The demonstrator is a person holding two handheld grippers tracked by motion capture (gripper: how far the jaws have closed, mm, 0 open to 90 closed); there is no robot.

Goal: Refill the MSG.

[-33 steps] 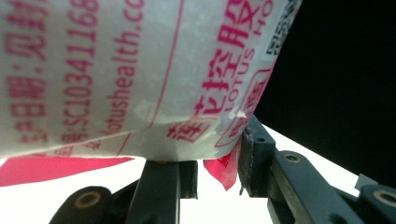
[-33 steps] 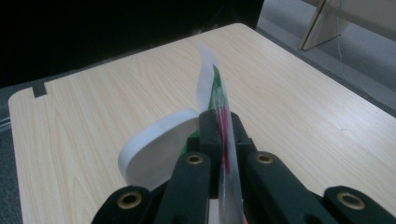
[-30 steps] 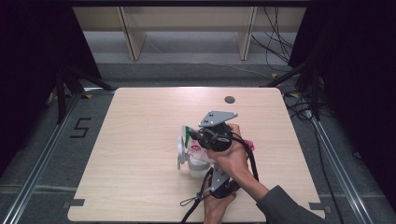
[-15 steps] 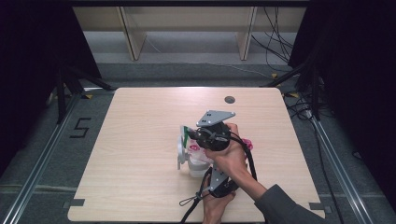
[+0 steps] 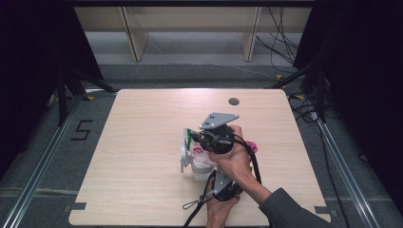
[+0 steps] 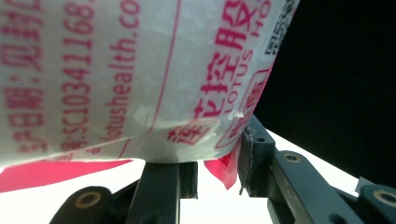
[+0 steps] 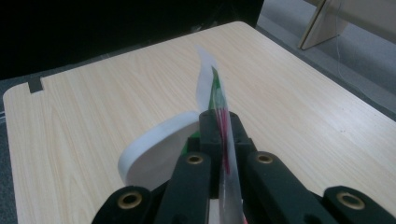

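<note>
1. The right gripper (image 7: pixel 223 122) is pinching fully shut on the thin clear plastic film edge with green and red print (image 7: pixel 215 95); keep that pinch tight and peel slowly so it doesn't tear.
2. The left gripper (image 6: pixel 217 161) is clamping the white plastic packet with red lettering (image 6: pixel 130 74) partway closed, bracing it near the table's front middle.
3. A white round lid-like piece (image 7: pixel 156 149) is sitting just beside the film.
4. The light wooden table (image 5: pixel 142 123) is giving loads of open room left and back; the front edge is pretty close, so I'd pull away from it.
</note>
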